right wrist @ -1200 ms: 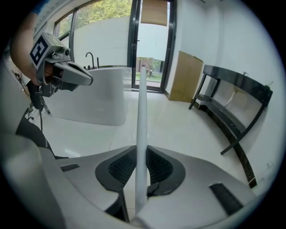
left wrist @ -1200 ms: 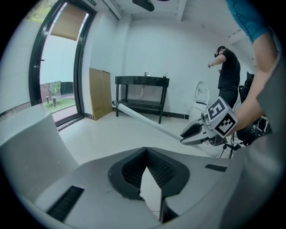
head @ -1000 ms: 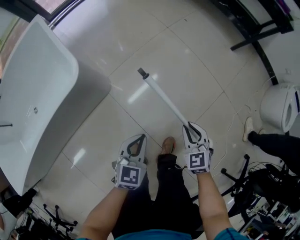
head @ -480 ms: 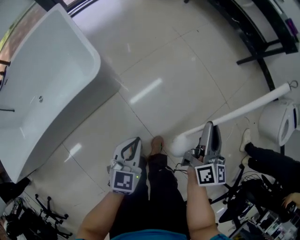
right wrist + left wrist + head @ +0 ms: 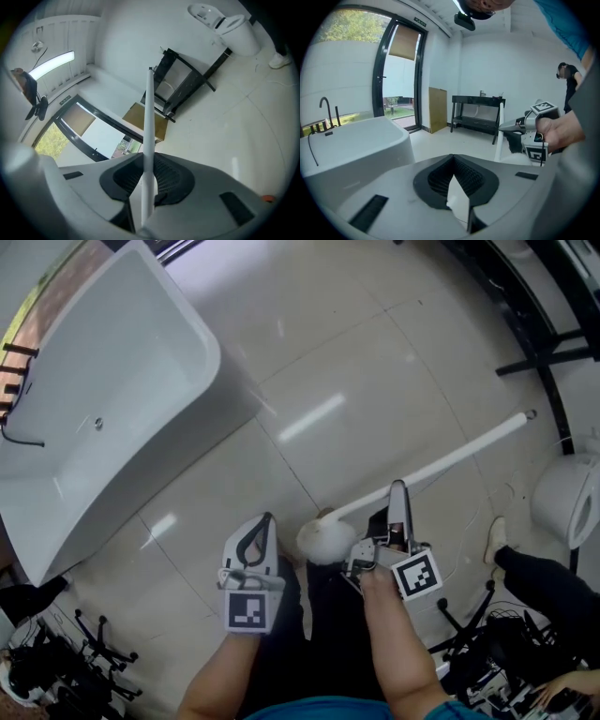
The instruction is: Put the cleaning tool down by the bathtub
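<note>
Glossy pale tiled floor (image 5: 375,352). Standing on it: white bathtub (image 5: 122,399) at left; black metal frame (image 5: 525,315) upper right; white toilet (image 5: 562,498) at right edge; black wheeled bases (image 5: 94,657) lower left.

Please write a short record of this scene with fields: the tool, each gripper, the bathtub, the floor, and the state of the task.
tool: long white cleaning tool with a thin handle and a round white head, held above the floor
right gripper: shut on the tool's handle, near the head
left gripper: shut, holding nothing
bathtub: white freestanding bathtub, at the left, apart from the tool
floor: glossy pale tiled floor
task state: tool not yet put down
</note>
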### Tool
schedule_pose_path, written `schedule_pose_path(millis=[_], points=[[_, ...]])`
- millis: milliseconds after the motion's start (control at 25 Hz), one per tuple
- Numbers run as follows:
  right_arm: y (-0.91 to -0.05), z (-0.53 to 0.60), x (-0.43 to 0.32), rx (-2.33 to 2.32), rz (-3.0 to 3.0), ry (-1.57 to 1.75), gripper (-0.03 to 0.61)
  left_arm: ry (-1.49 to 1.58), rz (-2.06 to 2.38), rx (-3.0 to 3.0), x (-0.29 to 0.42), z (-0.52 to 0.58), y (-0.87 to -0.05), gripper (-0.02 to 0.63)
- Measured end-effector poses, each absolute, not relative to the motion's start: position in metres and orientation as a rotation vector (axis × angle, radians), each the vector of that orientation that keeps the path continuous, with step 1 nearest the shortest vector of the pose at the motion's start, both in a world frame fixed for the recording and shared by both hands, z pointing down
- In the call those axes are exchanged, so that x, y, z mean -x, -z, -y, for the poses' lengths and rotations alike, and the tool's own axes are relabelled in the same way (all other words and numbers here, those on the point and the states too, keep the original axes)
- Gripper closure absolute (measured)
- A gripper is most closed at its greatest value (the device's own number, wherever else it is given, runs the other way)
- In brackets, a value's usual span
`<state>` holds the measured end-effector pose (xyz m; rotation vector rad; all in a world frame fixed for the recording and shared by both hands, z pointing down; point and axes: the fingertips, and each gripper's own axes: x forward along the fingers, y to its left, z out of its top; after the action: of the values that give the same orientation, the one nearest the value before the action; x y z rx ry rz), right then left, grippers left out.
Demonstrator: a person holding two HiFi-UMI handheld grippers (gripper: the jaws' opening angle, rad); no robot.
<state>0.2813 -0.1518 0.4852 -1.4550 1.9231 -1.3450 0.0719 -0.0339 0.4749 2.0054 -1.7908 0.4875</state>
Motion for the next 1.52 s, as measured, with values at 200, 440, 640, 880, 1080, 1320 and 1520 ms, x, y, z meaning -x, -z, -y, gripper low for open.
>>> schedule_pose_path(millis=[200, 440, 640, 880, 1080, 1320, 1520], points=[[-0.505, 0.134, -0.231, 1.393, -1.913, 1.44, 0.511, -0.46, 1.875, -1.985, -0.035, 0.01, -0.476, 0.614], [-0.529, 0.082, -0.125, 1.357, -2.01, 1.522, 0.511, -0.434, 1.928, -1.861, 0.054, -0.065, -0.494, 0.614], [-0.563, 0.02, -0.029, 1.351, -2.066, 1.634, 0.511, -0.432, 2.0, -1.781, 0.146, -0.136, -0.508, 0.614], [-0.597, -0.014, 0.075, 1.384, -1.995, 1.772, 0.511, -0.382, 2.073, -1.68, 0.247, -0.178, -0.508, 0.614], [-0.631, -0.033, 0.145, 1.356, -2.01, 1.871, 0.511, -0.346, 2.111, -1.556, 0.296, -0.194, -0.539, 0.614], [-0.7, -0.03, 0.188, 1.412, -2.015, 1.932, 0.511, -0.313, 2.116, -1.446, 0.338, -0.199, -0.601, 0.614], [-0.763, -0.027, 0.195, 1.482, -1.919, 2.003, 0.511, -0.34, 2.091, -1.405, 0.345, -0.199, -0.655, 0.614]])
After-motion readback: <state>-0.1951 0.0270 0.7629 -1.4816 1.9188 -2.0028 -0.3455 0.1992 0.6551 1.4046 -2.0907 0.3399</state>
